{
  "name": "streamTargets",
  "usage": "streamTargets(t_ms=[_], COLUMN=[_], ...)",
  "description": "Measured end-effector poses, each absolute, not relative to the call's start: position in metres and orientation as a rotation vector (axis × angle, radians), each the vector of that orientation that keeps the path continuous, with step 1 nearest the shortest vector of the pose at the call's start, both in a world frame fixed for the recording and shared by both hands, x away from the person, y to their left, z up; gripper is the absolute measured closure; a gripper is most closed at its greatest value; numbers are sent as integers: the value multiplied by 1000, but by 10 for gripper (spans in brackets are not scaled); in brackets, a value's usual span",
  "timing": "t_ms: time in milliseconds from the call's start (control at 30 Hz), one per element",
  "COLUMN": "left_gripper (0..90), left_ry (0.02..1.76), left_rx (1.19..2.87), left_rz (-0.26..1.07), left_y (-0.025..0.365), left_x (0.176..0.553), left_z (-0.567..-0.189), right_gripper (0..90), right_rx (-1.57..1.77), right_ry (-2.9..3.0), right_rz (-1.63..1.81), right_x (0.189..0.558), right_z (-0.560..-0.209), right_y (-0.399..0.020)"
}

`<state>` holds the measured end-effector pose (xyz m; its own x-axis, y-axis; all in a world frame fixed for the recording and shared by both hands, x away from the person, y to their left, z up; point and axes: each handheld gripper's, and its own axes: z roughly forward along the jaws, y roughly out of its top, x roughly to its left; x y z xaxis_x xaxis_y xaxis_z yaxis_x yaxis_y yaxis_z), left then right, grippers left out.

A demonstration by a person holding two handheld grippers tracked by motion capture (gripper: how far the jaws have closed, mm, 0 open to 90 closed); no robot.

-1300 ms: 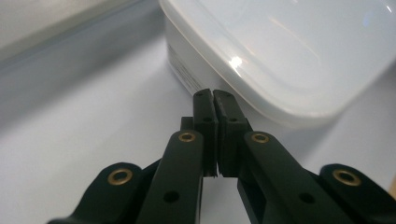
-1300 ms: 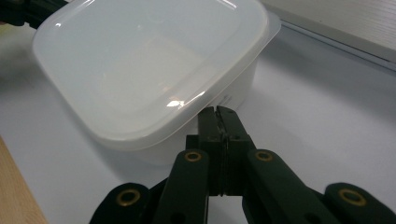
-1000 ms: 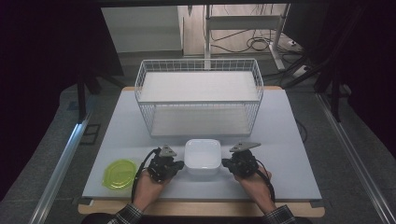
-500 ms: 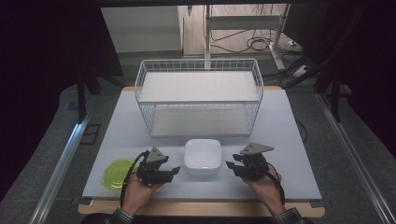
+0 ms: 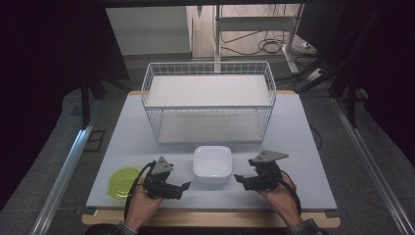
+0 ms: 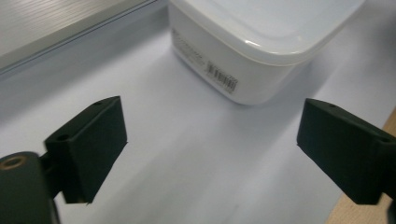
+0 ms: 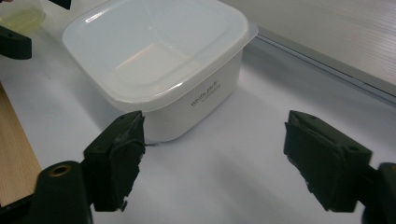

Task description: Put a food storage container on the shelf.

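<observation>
A white square plastic container (image 5: 212, 164) sits on the white table near its front edge. My left gripper (image 5: 184, 188) lies just left of it and nearer the person, pointing right. In the left gripper view its jaws have just been opening and stand wide, with only bare table between them (image 6: 212, 154); the container (image 6: 261, 42) is ahead, untouched. My right gripper (image 5: 239, 180) lies to the container's right, pointing left. Its jaws have also just been opening and hold nothing (image 7: 215, 158); the container (image 7: 159, 60) sits ahead and to the left of them.
A white wire basket (image 5: 208, 103) with a shelf stands behind the container at mid-table. A green round lid (image 5: 122, 182) lies at the front left, beside the left hand. The table's wooden front edge (image 5: 210, 219) runs under both wrists.
Both grippers were shut close against the container's sides; they have drawn back from it and their jaws have opened. The left hand shifted left and nearer the person.
</observation>
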<state>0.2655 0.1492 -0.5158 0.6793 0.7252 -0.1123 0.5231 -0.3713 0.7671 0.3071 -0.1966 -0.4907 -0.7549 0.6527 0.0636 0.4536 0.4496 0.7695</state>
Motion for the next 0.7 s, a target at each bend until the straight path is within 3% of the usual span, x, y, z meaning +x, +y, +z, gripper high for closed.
streamTargets(t_ms=[533,700], left_gripper=[26,24], left_ry=[921,904], left_rx=[2011,2030], left_rz=[282,281], left_y=[147,141], left_x=[274,282], left_z=[-501,-495], right_gripper=[28,24], right_rx=[978,1000], right_ry=[2466,2444], right_rz=[1245,1228], right_x=[308,311], right_z=[-488,-485], right_y=[-186,-179])
